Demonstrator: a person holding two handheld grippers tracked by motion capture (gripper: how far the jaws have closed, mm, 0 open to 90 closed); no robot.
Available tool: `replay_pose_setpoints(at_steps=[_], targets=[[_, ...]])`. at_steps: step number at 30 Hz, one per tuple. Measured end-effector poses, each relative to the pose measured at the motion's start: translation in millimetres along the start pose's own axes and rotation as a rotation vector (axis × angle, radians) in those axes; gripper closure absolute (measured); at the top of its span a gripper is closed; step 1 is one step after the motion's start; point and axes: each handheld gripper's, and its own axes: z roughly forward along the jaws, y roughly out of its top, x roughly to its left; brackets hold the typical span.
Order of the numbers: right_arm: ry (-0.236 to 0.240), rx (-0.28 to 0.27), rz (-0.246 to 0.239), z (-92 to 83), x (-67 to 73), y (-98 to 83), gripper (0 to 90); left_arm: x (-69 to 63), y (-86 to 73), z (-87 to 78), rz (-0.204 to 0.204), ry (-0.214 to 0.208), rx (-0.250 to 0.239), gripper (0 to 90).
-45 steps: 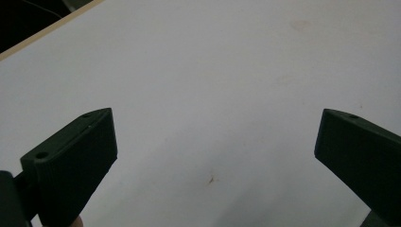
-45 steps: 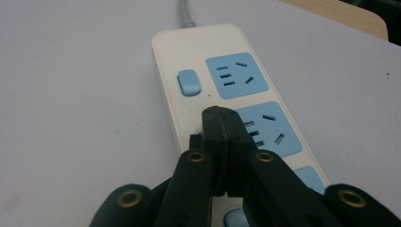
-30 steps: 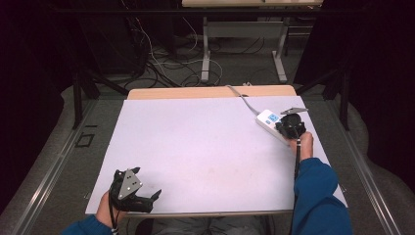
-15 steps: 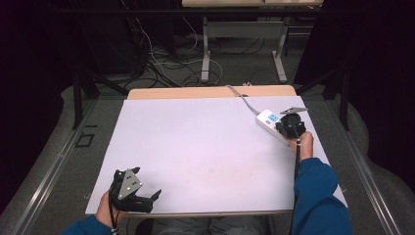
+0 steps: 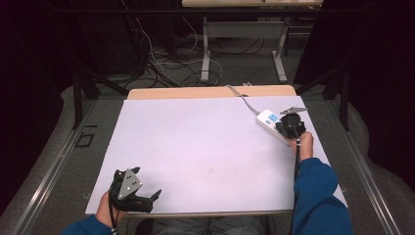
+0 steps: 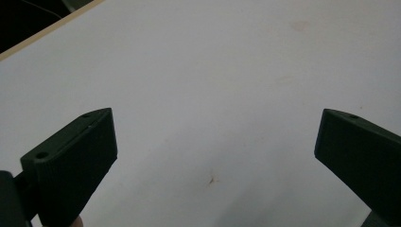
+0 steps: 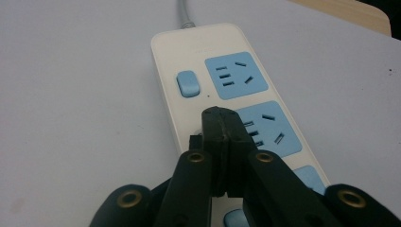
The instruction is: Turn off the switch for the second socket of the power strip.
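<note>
Right gripper sits over the white power strip, jaws clenched together with nothing between, tips above the 2nd blue socket. The strip's grey cable runs off the table's far edge. Left gripper rests at the near-left corner of the white table, jaws spread wide, released.

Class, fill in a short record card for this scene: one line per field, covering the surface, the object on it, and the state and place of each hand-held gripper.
Surface: white table top, wooden strip along its far edge
Object: white power strip with blue sockets, blue switch, grey cable leading away
Object position: right side of table
Left hand-held gripper: jaws wide apart, holding nothing, near front left corner
Right hand-held gripper: jaws closed together, above the power strip, tips over a socket
Contact with strip: cannot tell
</note>
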Motion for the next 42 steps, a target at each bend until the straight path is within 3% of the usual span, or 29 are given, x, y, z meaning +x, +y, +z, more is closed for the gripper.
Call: replay_pose_setpoints(at_steps=[22,30,31,39,40,42], targets=[[0.002,0.001,-0.005,-2.9,0.0,2.2,90.0,0.1,-0.3,0.1,-0.002,-0.002,-0.001,0.0],[-0.01,0.007,0.016,-3.5,2.0,2.6,90.0,0.3,-0.1,0.0,0.009,0.005,0.0,0.0],[-0.005,0.0,-0.002,-3.6,0.3,2.3,90.0,-0.4,-0.1,-0.3,-0.005,0.0,-0.006,0.0],[0.0,-0.019,0.003,-7.5,0.8,3.8,90.0,0.0,-0.1,-0.3,-0.002,0.0,0.0,0.0],[0.002,-0.023,0.009,-8.8,1.6,4.7,89.0,0.2,0.0,-0.5,0.0,0.001,-0.001,0.0],[0.004,-0.033,-0.003,-11.1,1.3,5.9,77.8,0.1,0.0,-0.5,0.0,0.0,0.0,0.0]])
